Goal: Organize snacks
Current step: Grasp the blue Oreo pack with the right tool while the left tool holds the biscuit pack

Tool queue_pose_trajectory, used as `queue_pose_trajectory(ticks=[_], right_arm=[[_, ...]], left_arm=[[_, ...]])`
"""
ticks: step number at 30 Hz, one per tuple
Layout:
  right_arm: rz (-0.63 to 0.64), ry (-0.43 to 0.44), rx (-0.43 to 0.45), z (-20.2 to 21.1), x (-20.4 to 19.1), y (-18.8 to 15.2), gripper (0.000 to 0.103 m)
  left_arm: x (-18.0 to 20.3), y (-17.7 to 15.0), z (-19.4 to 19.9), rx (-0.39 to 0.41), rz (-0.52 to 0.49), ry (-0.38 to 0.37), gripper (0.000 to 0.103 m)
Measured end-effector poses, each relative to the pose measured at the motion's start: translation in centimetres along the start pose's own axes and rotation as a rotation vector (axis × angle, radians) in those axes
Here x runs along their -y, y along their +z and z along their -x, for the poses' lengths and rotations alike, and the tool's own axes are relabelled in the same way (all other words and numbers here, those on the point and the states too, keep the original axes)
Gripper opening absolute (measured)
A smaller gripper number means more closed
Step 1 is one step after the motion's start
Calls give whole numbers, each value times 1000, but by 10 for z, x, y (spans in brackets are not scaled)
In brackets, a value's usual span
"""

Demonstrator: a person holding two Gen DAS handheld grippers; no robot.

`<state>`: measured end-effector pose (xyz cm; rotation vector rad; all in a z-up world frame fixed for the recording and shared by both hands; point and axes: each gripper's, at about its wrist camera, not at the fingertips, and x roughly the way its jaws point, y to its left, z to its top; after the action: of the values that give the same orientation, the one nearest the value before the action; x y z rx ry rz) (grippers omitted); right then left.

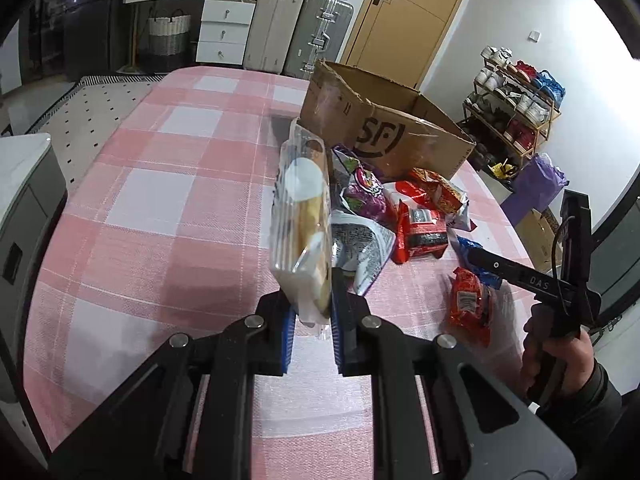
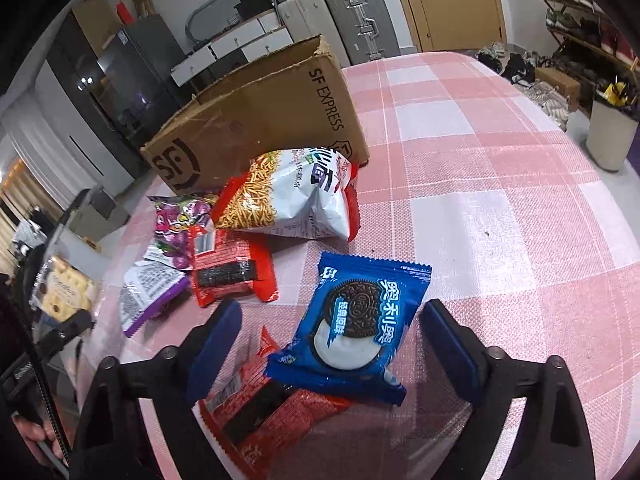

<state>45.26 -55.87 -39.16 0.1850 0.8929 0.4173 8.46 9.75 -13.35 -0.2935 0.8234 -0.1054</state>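
Observation:
My left gripper [image 1: 313, 312] is shut on the bottom edge of a clear pack of crackers [image 1: 302, 216], held upright above the pink checked table [image 1: 160, 208]. An open SF cardboard box [image 1: 384, 128] stands behind it. In the right wrist view my right gripper [image 2: 330, 316] is open, its blue pads either side of a blue Oreo pack [image 2: 352, 328] without touching it. The Oreo pack lies partly on a red packet [image 2: 264, 412]. Beyond lie a noodle snack bag [image 2: 288, 200], another red packet [image 2: 232, 272] and purple packs [image 2: 180, 220]. The cracker pack [image 2: 66, 292] shows at the far left.
The cardboard box [image 2: 260, 120] sits at the table's far side beside the snack pile. Off the table are suitcases [image 1: 296, 28], white drawers [image 1: 224, 28], a shoe rack [image 1: 516, 104] and a white bin [image 2: 610, 136]. A person's hand [image 1: 560, 352] holds the right gripper's handle.

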Motion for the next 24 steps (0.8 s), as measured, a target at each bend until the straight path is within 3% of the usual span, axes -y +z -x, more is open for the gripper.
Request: queue_pose_trajectory(ticks=[4, 11, 12, 24], right_arm=[[53, -60, -9, -2, -7, -1, 84], [65, -74, -5, 2, -4, -4, 59], [65, -67, -7, 3, -3, -4, 51], [45, -19, 11, 16, 6, -11, 46]], left_arm=[[0, 0, 6, 8, 7, -9, 12], [1, 1, 17, 21, 1, -9, 12], [1, 0, 18, 23, 1, -6, 12], [14, 0, 28, 20, -28, 4, 12]])
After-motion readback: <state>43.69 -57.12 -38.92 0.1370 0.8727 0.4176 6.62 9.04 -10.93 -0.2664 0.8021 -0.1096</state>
